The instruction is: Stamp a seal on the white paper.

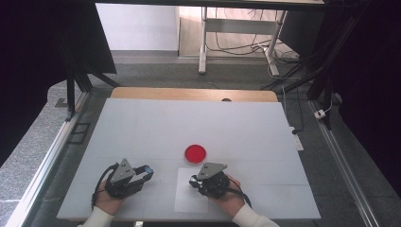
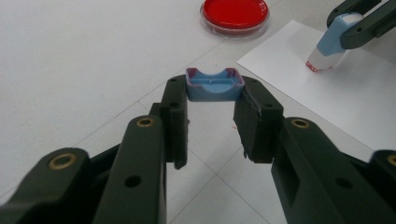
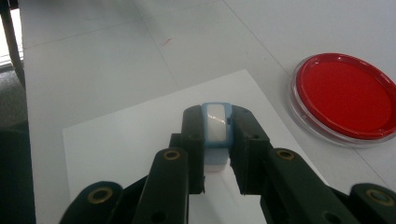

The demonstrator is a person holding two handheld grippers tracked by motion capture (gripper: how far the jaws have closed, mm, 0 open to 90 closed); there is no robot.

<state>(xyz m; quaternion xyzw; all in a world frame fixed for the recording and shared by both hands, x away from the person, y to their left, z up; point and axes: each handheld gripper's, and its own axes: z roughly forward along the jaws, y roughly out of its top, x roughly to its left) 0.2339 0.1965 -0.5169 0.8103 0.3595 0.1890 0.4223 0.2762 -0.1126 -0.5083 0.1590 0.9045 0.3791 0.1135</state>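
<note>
The left gripper (image 1: 147, 171) holds a small blue cap (image 2: 215, 85) tight between its tips. The right gripper (image 1: 193, 180) squeezes a blue stamp (image 3: 216, 128) — its end touches the white paper (image 1: 187, 201). The red dish (image 1: 195, 153) sits at 12 o'clock from the paper, just beside it.

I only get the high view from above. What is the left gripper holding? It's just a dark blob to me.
Observer: The left gripper pinches a small blue cap, hollow side up, with red smears on its rim.
Operator: And the right one?
Observer: The right gripper is clamped on the sides of a blue stamp.
Operator: Is that touching the paper?
Observer: In the left gripper view, its red-stained end appears to rest on the white sheet.
</note>
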